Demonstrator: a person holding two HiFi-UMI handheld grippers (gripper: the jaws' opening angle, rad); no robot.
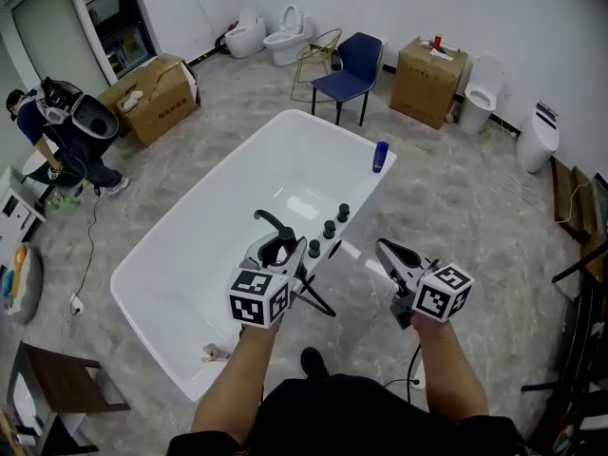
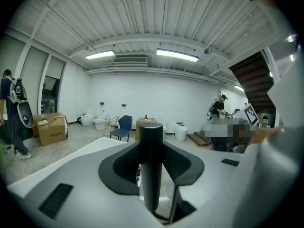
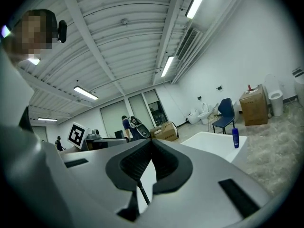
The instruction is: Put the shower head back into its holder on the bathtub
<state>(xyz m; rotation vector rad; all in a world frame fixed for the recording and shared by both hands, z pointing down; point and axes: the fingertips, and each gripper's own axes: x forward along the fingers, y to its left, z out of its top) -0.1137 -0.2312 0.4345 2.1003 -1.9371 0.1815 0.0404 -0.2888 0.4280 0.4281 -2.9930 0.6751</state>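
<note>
We're partway thru, not done. The left hand-held gripper (image 1: 281, 251) is clamped on the shower head (image 2: 151, 170). Its own view shows the black handle standing upright between the two dark pads, w/ both pads against it. So the pick-up part looks finished. The shower head is in the air at the near-right rim of the bathtub (image 1: 228, 207), right by the black spout (image 1: 273, 222) and the row of black knobs (image 1: 329, 228) (the head view puts the jaws just on our side of those fittings). We can't make out the spray end itself; the gripper covers most of it from above.

The right hand-held gripper (image 1: 385, 247) holds nothing. Its jaws are closed pad to pad, out over the floor beside the tub and apart from the rim.

What's left, as we judge it: find the holder, line the handle up over it, lower it in, then let go. We can't tell from here which black fitting on the rim is the holder; prob. one near the knobs, but that's a guess. No view shows the handle seated in anything, so approx. the 2nd half of the job is ahead. A blue bottle (image 1: 380, 156) stands at the far corner of the rim, well apart from the fittings, so it's no obstacle.
</note>
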